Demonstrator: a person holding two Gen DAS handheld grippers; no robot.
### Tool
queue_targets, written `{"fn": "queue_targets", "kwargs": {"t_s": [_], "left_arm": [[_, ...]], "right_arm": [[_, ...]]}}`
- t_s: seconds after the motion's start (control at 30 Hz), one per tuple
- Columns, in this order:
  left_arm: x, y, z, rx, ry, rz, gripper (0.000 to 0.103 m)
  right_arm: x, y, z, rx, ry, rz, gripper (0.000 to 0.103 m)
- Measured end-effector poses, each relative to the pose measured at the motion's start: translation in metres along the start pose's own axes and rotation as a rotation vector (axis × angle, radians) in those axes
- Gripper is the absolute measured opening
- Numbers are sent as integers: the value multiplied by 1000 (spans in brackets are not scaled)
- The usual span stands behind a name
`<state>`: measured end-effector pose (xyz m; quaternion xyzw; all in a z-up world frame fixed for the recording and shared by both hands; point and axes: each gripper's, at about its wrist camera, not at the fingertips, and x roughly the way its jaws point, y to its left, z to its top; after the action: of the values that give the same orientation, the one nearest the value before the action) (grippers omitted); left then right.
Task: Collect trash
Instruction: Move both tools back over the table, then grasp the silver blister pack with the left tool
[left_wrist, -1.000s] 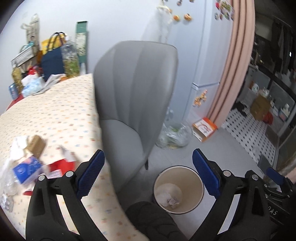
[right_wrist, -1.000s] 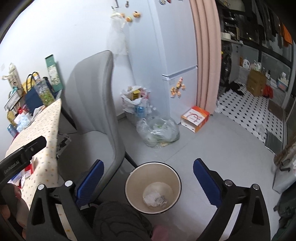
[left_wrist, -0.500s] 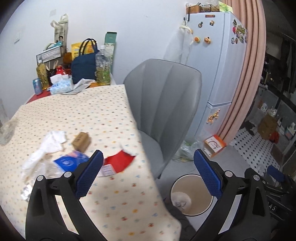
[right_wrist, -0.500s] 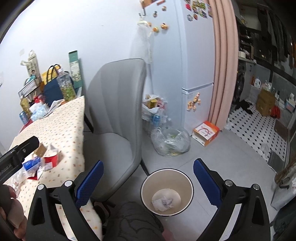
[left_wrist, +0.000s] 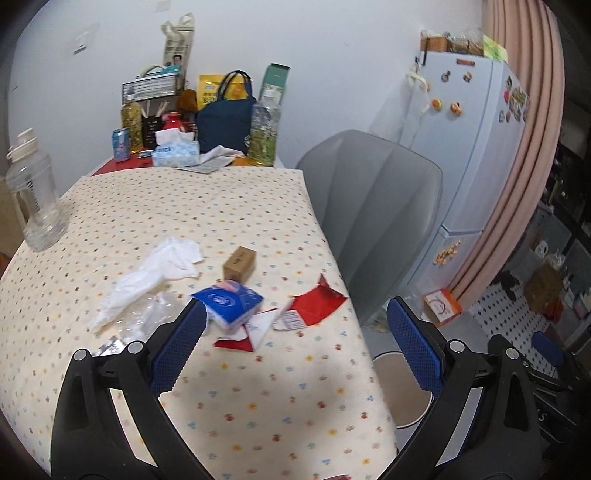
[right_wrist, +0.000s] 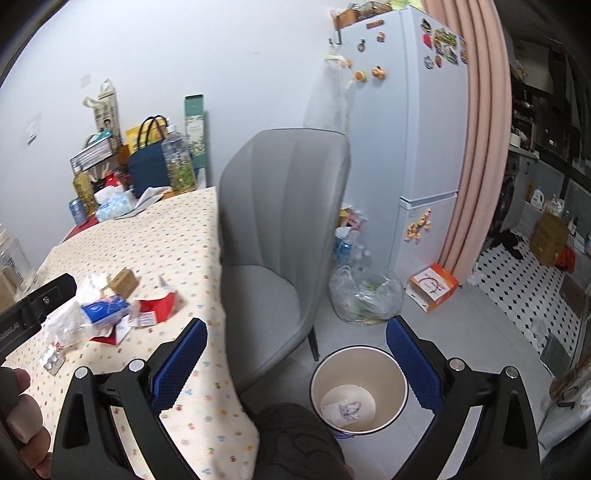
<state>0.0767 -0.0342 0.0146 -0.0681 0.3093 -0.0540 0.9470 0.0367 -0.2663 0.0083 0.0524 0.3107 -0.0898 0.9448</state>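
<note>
Trash lies on the dotted tablecloth (left_wrist: 229, 221): a white crumpled tissue (left_wrist: 155, 273), a small brown box (left_wrist: 240, 263), a blue tissue pack (left_wrist: 229, 303), torn red paper (left_wrist: 317, 302) and clear plastic wrap (left_wrist: 140, 321). My left gripper (left_wrist: 295, 350) is open and empty, hovering just short of the blue pack. My right gripper (right_wrist: 295, 363) is open and empty above the floor, over a cream trash bin (right_wrist: 359, 391) holding crumpled paper. The bin's rim also shows in the left wrist view (left_wrist: 402, 406). The trash pile shows in the right wrist view (right_wrist: 107, 306).
A grey chair (left_wrist: 373, 218) stands at the table's right side, between table and bin. A clear bottle (left_wrist: 37, 199) stands at the table's left edge. Bags, bottles and a tissue box (left_wrist: 175, 151) crowd the far end. A fridge (right_wrist: 402, 147) and a plastic bag (right_wrist: 365, 295) stand behind.
My left gripper has swung left and up from the bin to over the table trash. My right gripper has tilted up a little, staying over the bin. Both stay open.
</note>
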Motion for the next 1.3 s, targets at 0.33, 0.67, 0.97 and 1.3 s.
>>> {"fn": "queue_targets", "kwargs": {"t_s": [0.33, 0.67, 0.97, 1.3], "left_arm": [[-15, 53, -16, -44, -37, 50, 97], [-17, 101, -32, -110, -28, 121, 97], [-8, 140, -48, -177, 8, 173, 97], [10, 163, -59, -215, 54, 210, 91]], "right_arm": [[-2, 42, -5, -67, 6, 54, 95], [1, 77, -12, -119, 26, 95, 95], [4, 107, -22, -168, 40, 121, 95], [21, 138, -34, -213, 84, 176, 95]]}}
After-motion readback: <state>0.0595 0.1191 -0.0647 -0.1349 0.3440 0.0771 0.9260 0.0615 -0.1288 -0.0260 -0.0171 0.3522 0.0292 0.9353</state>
